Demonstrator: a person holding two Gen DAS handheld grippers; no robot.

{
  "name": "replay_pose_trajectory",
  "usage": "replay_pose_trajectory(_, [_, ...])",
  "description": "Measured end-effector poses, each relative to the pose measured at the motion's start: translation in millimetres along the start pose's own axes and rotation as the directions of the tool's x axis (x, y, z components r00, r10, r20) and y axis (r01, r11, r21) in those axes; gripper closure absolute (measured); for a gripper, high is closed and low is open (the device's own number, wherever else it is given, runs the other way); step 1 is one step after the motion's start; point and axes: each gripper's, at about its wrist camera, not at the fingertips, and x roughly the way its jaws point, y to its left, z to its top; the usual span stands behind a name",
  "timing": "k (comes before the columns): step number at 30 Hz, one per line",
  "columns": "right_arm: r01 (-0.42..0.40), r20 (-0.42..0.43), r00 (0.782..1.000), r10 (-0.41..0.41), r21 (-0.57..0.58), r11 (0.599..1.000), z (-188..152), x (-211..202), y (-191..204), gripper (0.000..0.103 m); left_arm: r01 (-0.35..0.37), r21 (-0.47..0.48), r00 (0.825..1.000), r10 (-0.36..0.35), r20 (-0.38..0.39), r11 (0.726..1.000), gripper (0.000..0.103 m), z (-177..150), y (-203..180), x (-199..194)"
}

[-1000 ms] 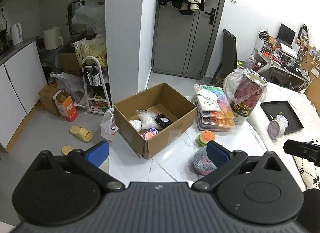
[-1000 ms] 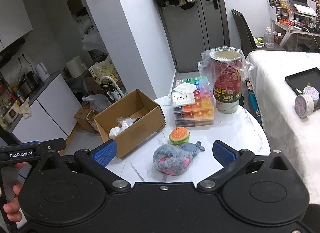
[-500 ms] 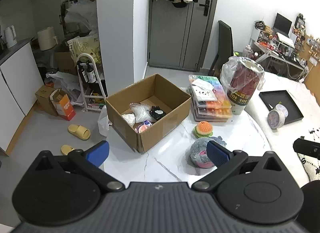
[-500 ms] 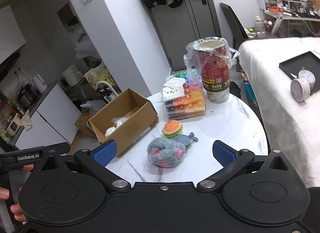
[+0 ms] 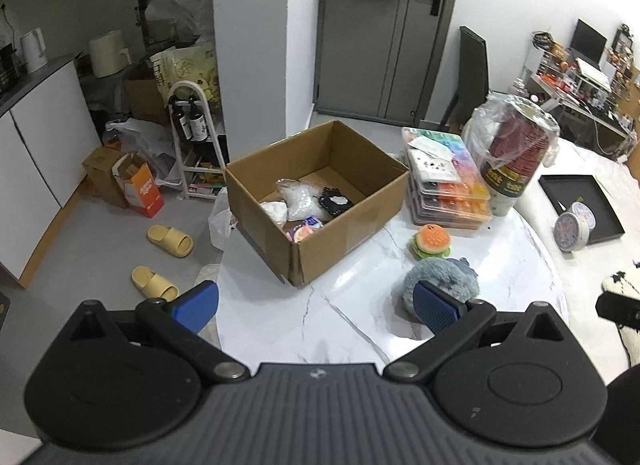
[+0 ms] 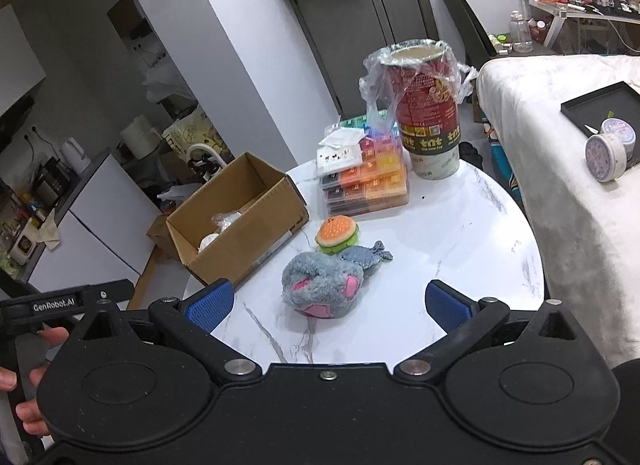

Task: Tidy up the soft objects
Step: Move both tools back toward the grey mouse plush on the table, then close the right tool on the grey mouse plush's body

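Note:
A grey plush toy with pink patches (image 6: 322,289) lies on the white marble table (image 6: 460,233), with a small grey plush fish (image 6: 366,255) and an orange-and-green burger plush (image 6: 337,233) just behind it. An open cardboard box (image 5: 316,193) with several soft items inside stands to their left. My right gripper (image 6: 328,305) is open and empty, just in front of the grey plush. My left gripper (image 5: 316,301) is open and empty, above the table's near edge; its right finger (image 5: 434,305) partly hides the grey plush (image 5: 440,277).
A stack of clear boxes with coloured contents (image 6: 366,177) and a tall red cup stack in plastic wrap (image 6: 426,105) stand at the table's back. A bed with a black tray (image 6: 604,109) lies to the right. Yellow slippers (image 5: 170,239) lie on the floor at left.
Both grippers have drawn back and risen a little from the table. The right one has swung so the grey plush sits between its fingers. Nothing was picked up.

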Motion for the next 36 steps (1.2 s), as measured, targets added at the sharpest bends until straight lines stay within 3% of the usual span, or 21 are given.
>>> replay_pose_trajectory(27, [-0.04, -0.026, 0.999, 0.041, 0.035, 0.999, -5, 47, -10, 0.0, 0.035, 0.032, 0.999, -0.034, -0.037, 0.999, 0.003, -6, -10, 50])
replay_pose_trajectory(33, [-0.068, -0.026, 0.997, 0.071, 0.09, 0.994, -7, 62, -23, 0.002, 0.079, 0.038, 0.996, -0.077, -0.056, 0.996, 0.013, -5, -24, 65])
replay_pose_trajectory(36, [-0.094, -0.032, 0.994, 0.1, 0.161, 0.983, -8, 74, -35, 0.009, 0.101, 0.027, 0.993, -0.099, -0.07, 0.995, 0.02, -4, -32, 77])
